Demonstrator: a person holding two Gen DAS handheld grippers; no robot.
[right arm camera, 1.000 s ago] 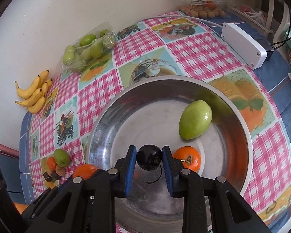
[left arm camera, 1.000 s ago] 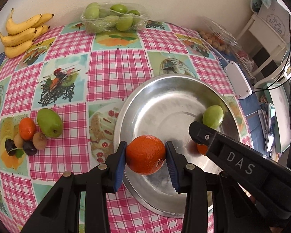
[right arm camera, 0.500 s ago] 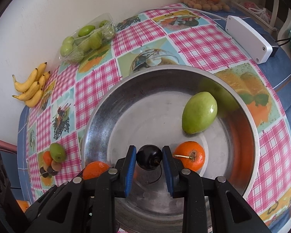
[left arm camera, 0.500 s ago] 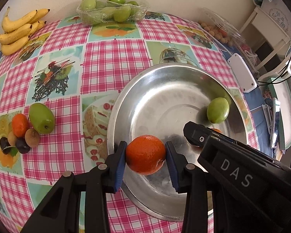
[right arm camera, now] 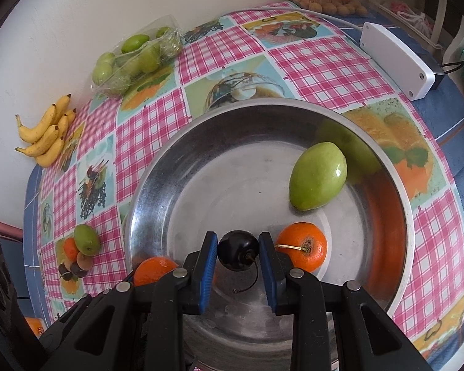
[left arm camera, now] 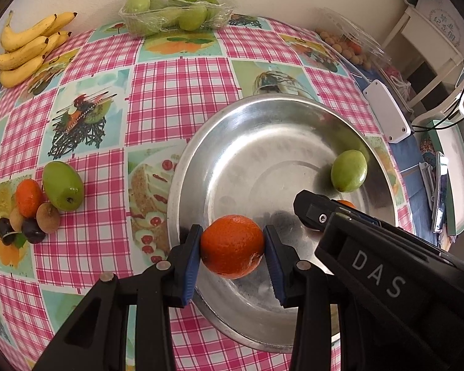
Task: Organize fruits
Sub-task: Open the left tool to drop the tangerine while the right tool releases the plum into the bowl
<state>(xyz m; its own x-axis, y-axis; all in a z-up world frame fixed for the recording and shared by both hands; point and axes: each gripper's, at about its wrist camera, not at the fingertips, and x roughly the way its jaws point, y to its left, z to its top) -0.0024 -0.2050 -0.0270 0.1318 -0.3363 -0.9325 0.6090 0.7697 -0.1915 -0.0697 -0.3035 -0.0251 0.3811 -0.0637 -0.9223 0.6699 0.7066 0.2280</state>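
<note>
My left gripper point(left arm camera: 232, 247) is shut on an orange point(left arm camera: 232, 246) and holds it over the near left rim of the steel bowl point(left arm camera: 201, 160). My right gripper point(right arm camera: 238, 255) is shut on a dark cherry point(right arm camera: 237, 254) with a curled stem, above the bowl's floor point(right arm camera: 225, 185). In the bowl lie a green fruit point(right arm camera: 317, 184) and a small stemmed orange point(right arm camera: 304, 246). The held orange also shows in the right wrist view point(right arm camera: 153, 273). The right gripper's black body point(left arm camera: 371, 266) crosses the left wrist view.
Left of the bowl sits a heap of small fruit point(left arm camera: 37, 204): a green one, a small orange, brown and dark ones. Bananas point(left arm camera: 27, 49) and a plastic tray of green fruit point(left arm camera: 176, 12) lie at the wall. A white box point(right arm camera: 396, 58) and a nut tray point(right arm camera: 324, 0) are at the right.
Both grippers keep their fruit and have moved forward over the bowl. The right gripper has come closer to the small orange.
</note>
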